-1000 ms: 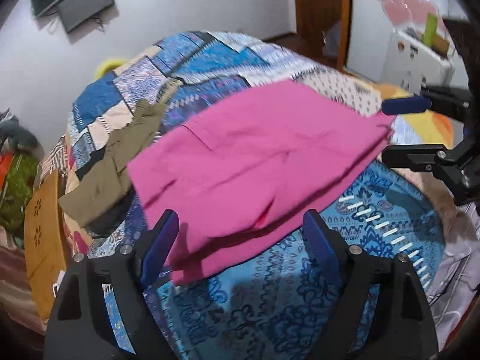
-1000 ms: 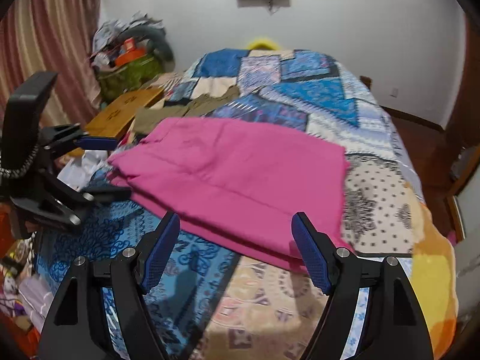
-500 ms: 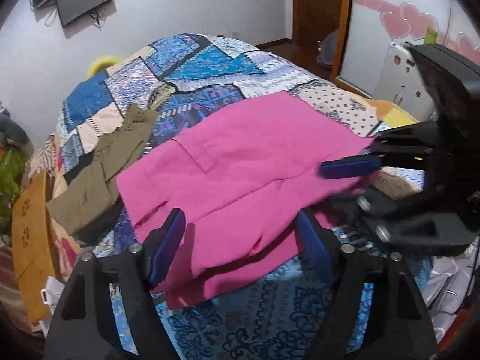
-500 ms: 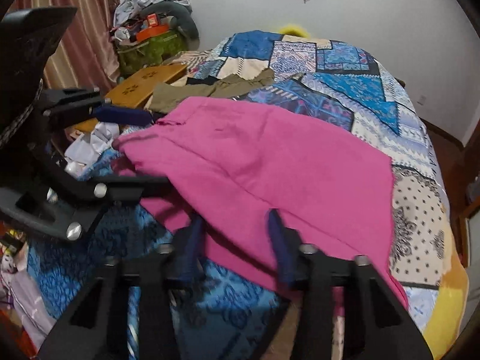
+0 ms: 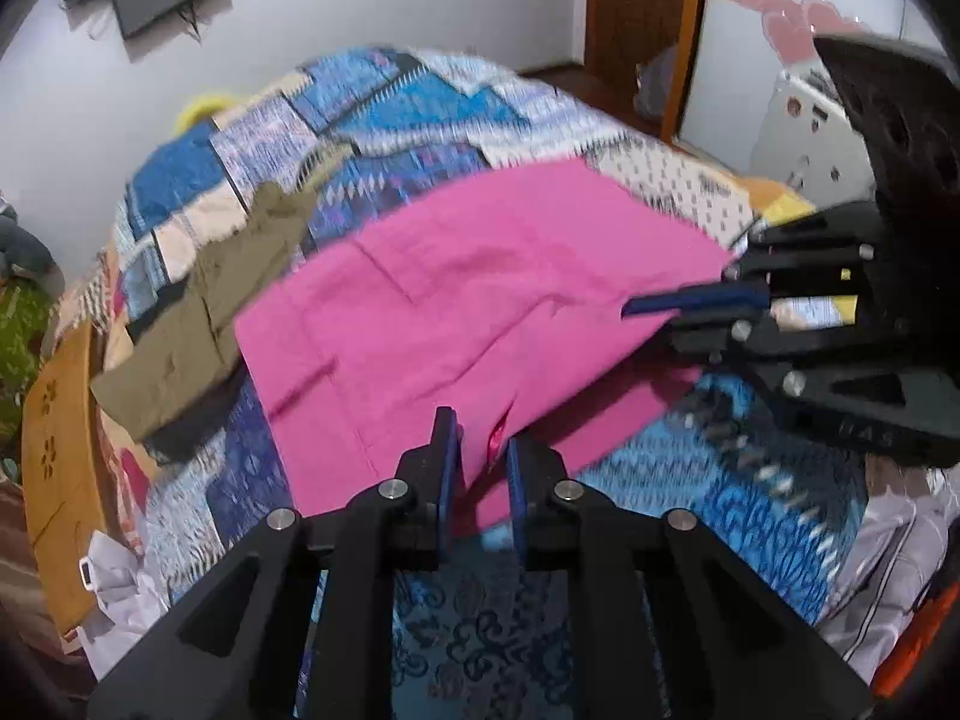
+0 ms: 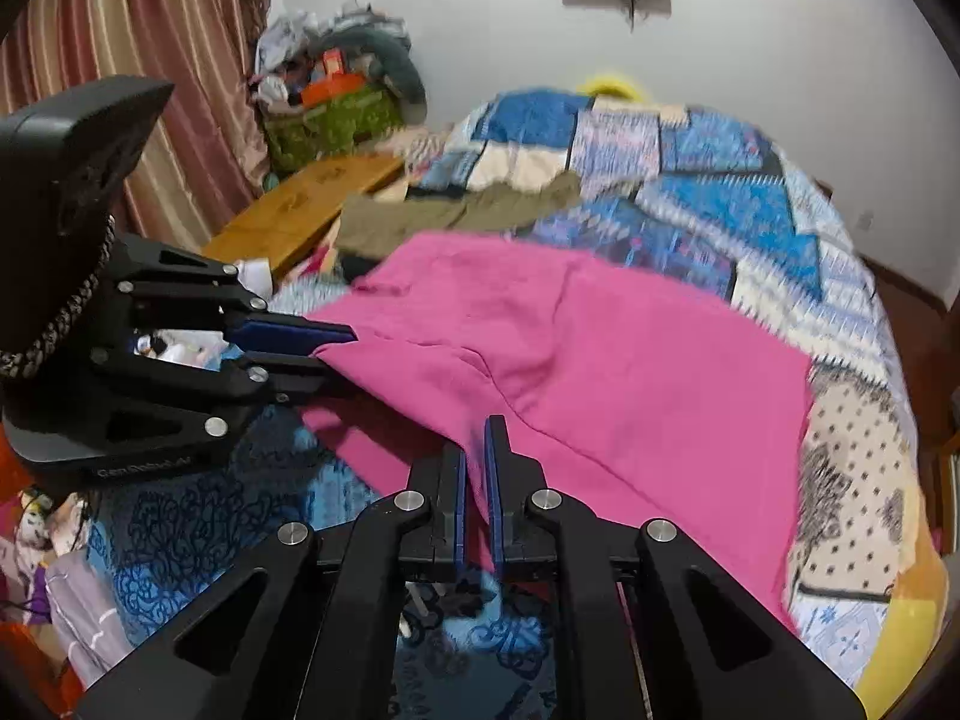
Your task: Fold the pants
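Curtain [image 6: 150, 60] in right view only

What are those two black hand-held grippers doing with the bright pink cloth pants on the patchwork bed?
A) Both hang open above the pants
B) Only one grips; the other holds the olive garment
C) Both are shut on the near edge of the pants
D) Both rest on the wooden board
C: the left hand-held gripper and the right hand-held gripper each have pink fabric of the bright pink cloth pants pinched between their blue pads.
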